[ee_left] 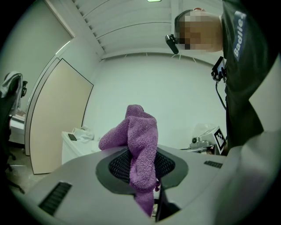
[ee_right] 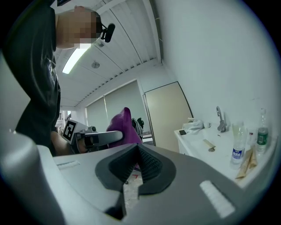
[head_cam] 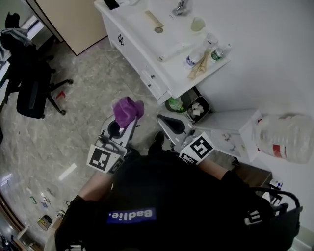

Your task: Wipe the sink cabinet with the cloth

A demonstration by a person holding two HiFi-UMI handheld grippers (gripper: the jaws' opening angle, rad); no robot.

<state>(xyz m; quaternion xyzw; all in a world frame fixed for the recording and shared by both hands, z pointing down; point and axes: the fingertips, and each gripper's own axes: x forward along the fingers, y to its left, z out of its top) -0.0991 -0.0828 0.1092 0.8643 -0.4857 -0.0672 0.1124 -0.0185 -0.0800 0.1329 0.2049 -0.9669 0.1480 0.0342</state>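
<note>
My left gripper (head_cam: 119, 128) is shut on a purple cloth (head_cam: 127, 110). It is held in the air over the floor, short of the white sink cabinet (head_cam: 147, 56). In the left gripper view the cloth (ee_left: 140, 140) bunches above the closed jaws of the left gripper (ee_left: 142, 165) and hangs down between them. My right gripper (head_cam: 166, 120) is beside it, to the right. In its own view the right gripper (ee_right: 137, 165) is shut with nothing between its pads. The cloth (ee_right: 123, 125) and the cabinet top (ee_right: 206, 149) show beyond it.
The cabinet top carries a faucet (head_cam: 180, 7), a cup (head_cam: 197, 23), two bottles (head_cam: 194, 59), and a phone (head_cam: 112, 4). A small bin (head_cam: 198, 109) stands at the cabinet's foot. A large plastic jug (head_cam: 284, 137) is at the right, an office chair (head_cam: 32, 83) at the left.
</note>
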